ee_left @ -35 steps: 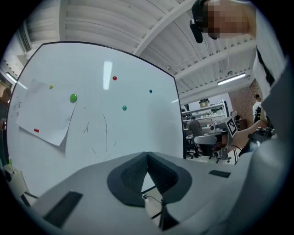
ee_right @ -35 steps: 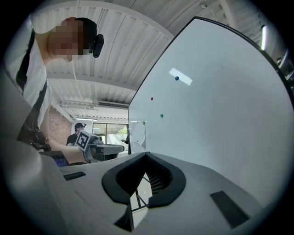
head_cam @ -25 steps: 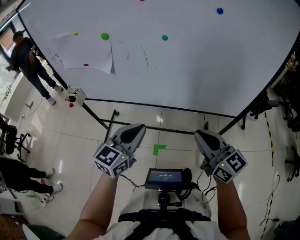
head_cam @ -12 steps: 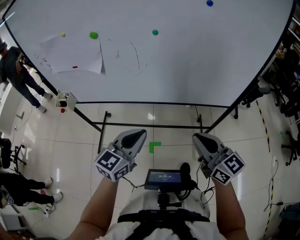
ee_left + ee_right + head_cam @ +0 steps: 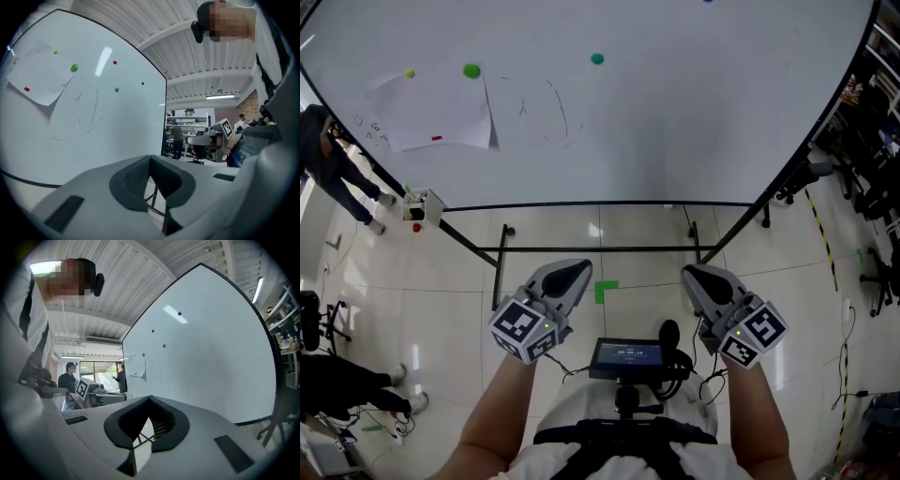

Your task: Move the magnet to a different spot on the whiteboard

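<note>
Green magnet and teal magnet cling to the whiteboard, well apart from both tools. Left gripper and right gripper hang low, jaws together on nothing (whether either of the 2 sits at its new spot is unclear).

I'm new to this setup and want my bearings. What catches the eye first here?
A large whiteboard fills the top of the head view, carrying a green magnet, a teal magnet and a paper sheet at its left. Below, the left gripper and right gripper sit shut and empty, well short of the board.
</note>
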Action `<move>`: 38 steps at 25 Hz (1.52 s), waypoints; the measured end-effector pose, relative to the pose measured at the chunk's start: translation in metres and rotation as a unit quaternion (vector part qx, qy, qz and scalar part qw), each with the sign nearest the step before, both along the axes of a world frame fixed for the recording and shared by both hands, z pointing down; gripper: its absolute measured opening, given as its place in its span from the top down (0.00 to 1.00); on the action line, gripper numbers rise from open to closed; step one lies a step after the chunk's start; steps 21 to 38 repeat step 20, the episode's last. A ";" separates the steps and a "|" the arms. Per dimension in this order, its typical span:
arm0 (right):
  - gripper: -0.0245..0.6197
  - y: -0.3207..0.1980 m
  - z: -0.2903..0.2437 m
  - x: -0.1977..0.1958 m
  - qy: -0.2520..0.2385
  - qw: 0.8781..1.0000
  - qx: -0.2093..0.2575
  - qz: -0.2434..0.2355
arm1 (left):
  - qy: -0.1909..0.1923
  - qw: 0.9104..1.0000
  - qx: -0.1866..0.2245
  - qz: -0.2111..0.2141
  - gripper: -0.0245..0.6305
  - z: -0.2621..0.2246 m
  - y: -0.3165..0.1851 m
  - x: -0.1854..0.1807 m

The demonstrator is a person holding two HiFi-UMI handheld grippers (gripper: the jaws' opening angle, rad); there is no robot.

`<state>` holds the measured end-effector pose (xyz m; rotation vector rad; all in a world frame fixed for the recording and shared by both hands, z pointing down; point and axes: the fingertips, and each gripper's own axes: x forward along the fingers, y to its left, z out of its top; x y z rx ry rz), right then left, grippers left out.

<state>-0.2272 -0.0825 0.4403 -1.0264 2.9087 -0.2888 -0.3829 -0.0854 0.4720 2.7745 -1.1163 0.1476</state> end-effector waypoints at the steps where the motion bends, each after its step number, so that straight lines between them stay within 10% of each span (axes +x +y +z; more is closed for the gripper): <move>1: 0.92 0.000 0.000 0.000 -0.001 1.000 0.000 0.001 | -0.001 1.000 0.000 0.003 0.91 0.000 0.000 0.001; 38: 0.92 0.001 -0.007 -0.001 0.001 1.000 0.009 -0.007 | -0.005 1.000 0.005 0.002 0.91 -0.001 0.000 0.007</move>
